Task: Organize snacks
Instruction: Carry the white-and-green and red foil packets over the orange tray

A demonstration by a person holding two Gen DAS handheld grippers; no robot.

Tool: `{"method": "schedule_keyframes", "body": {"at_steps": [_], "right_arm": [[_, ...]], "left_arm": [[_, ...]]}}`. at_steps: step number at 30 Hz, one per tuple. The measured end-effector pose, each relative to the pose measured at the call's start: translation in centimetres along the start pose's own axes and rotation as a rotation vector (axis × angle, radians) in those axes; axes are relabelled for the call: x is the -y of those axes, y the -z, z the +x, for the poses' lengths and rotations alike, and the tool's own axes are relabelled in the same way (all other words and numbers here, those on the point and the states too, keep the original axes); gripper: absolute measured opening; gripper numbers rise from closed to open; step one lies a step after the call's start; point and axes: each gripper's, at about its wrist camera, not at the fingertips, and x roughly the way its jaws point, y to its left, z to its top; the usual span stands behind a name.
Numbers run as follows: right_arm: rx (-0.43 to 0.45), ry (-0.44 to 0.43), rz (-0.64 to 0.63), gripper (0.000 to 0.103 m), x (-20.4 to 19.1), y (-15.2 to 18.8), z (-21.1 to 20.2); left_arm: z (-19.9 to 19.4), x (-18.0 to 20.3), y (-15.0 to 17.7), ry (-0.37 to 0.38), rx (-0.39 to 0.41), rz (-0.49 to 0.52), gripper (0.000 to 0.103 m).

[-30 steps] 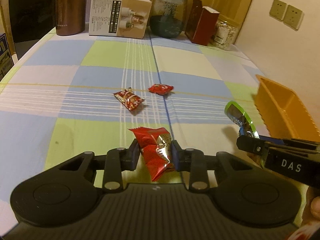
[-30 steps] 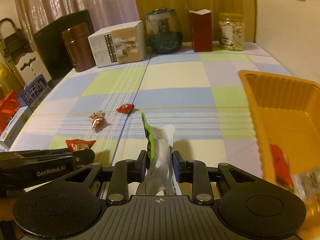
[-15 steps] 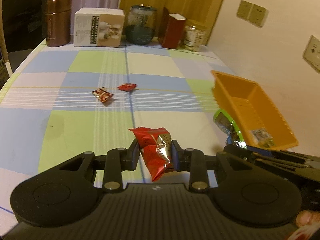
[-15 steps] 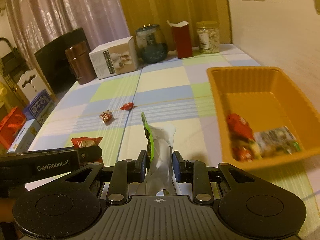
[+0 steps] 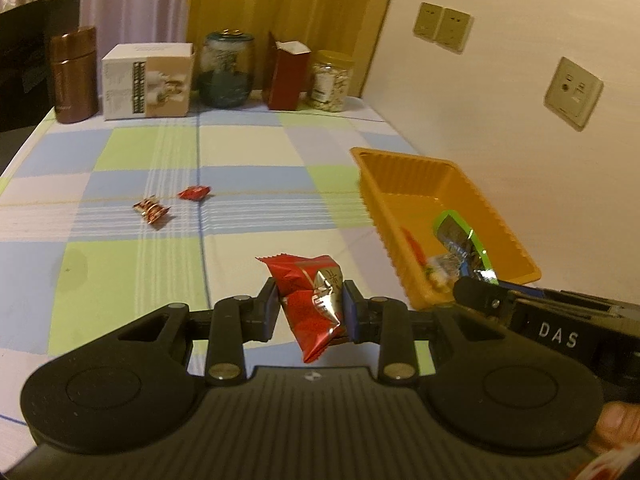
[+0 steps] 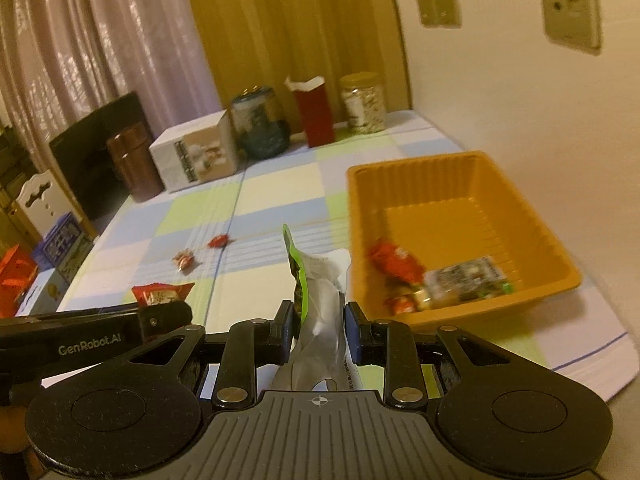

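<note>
So both hands are loaded up right now. The left hand-held gripper is pinching a red foil snack packet between its pads, the packet hanging crumpled and a bit tilted above the checked cloth on the counter. The right hand-held gripper is clamped on a green-edged silvery pouch, which stands upright between the fingers with its green edge poking up on the left side.

The orange tray sits on the right side of the counter, close to the wall. Inside it, down at the near end, there's a red packet, a longish clear-wrapped bar and a couple of smaller bits next to them that are too blurry to name. In the left wrist view the right gripper's tip with its pouch shows in front of the near end of that tray, but I can't tell how high above it.

Two small red candies are out loose mid-counter: one striped, one plain red, lying just beside each other and well apart from the tray.

Along the back edge: a brown canister, a white box, a dark glass jar, a red carton and a jar of pale nuts.
</note>
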Motion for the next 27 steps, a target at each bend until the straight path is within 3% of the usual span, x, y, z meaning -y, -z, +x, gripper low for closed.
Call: {"method": "schedule_keyframes", "body": {"at_steps": [12, 27], "right_arm": [[0.061, 0.081, 0.044, 0.027, 5.4, -2.7, -1.6], [0.072, 0.147, 0.09, 0.027, 11.7, -5.9, 1.0]], "left_arm": [[2.0, 4.4, -2.8, 0.079, 0.008, 0.064, 0.029], [8.6, 10.2, -5.4, 0.151, -0.018, 0.154, 0.029]]}}
